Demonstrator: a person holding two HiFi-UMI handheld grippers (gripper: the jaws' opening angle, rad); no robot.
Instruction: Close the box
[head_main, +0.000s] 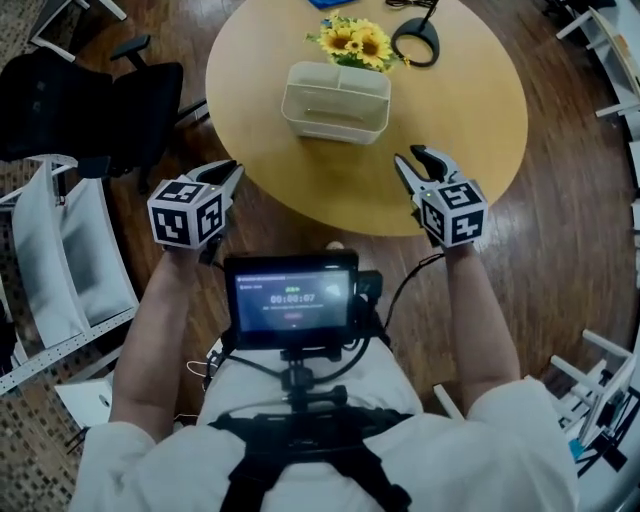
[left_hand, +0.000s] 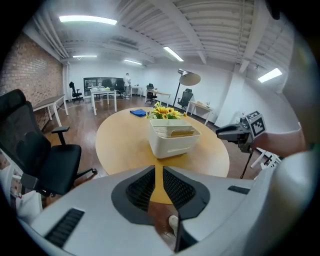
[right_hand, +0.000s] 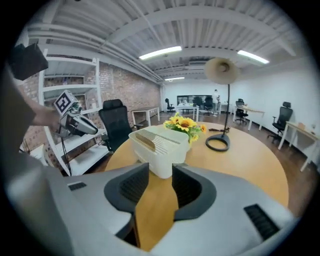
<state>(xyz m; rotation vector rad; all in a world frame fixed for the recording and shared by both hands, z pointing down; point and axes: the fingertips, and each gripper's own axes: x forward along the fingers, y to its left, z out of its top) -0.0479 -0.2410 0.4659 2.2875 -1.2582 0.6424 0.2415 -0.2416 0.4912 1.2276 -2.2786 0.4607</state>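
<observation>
A white plastic box (head_main: 335, 110) stands on the round wooden table (head_main: 470, 110), its top open and a ribbed panel showing inside (left_hand: 172, 142) (right_hand: 160, 150). My left gripper (head_main: 230, 175) hovers off the table's near-left edge, its jaws drawn together to a thin slit with nothing in them (left_hand: 158, 175). Off the near-right edge, my right gripper (head_main: 415, 160) points at the box with its jaws spread wide and empty (right_hand: 160, 185). Both grippers are well short of the box.
A bunch of sunflowers (head_main: 355, 42) and a black ring-shaped lamp base (head_main: 415, 42) sit behind the box. A black office chair (head_main: 70, 100) and white shelving (head_main: 60, 250) stand to the left. A small screen (head_main: 290, 298) hangs at the person's chest.
</observation>
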